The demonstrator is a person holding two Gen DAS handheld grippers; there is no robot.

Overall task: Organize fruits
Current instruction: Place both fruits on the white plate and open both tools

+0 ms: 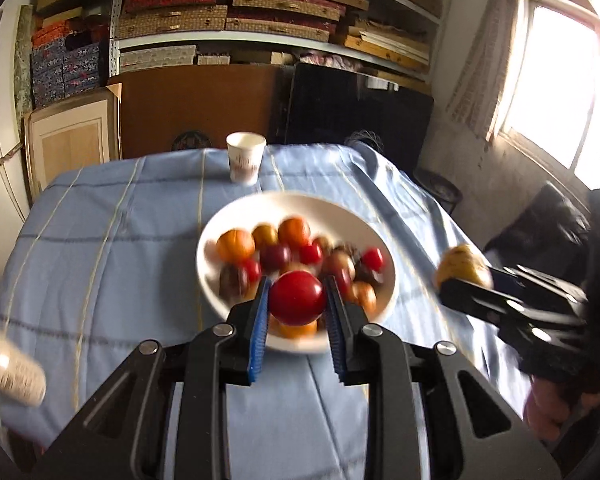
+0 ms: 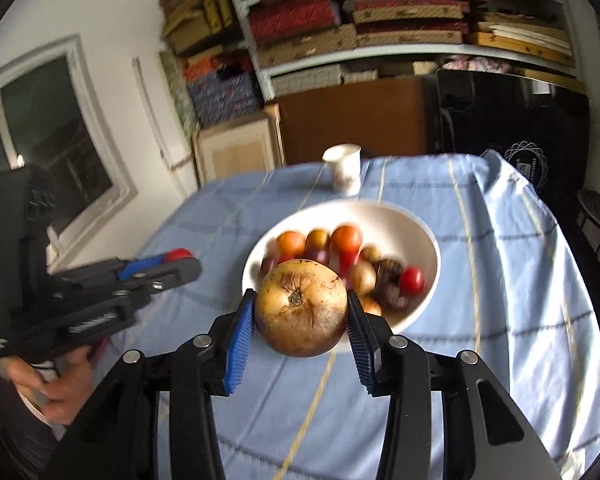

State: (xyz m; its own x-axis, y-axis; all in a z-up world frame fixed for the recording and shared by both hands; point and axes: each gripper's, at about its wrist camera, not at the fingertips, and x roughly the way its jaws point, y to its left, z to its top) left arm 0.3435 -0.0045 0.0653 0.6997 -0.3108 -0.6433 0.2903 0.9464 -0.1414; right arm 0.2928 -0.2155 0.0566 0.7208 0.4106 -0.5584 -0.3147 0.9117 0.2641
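Two claws, each gripping a fruit, above a bowl on a blue-clothed tabletop.

The left claw (image 1: 297,307) clamps a red tomato (image 1: 297,298) between its blue pads; the right claw (image 2: 301,312) grips a brown, round fruit (image 2: 301,307), its stem scar facing the camera. Both hang over the near rim of the white bowl (image 1: 236,208), whose small red, orange and dark fruits (image 1: 284,252) are motion-blurred and partly hidden. Print on the paper cup (image 1: 245,158) behind is unreadable. A bottle (image 1: 14,372) is cut off at left.
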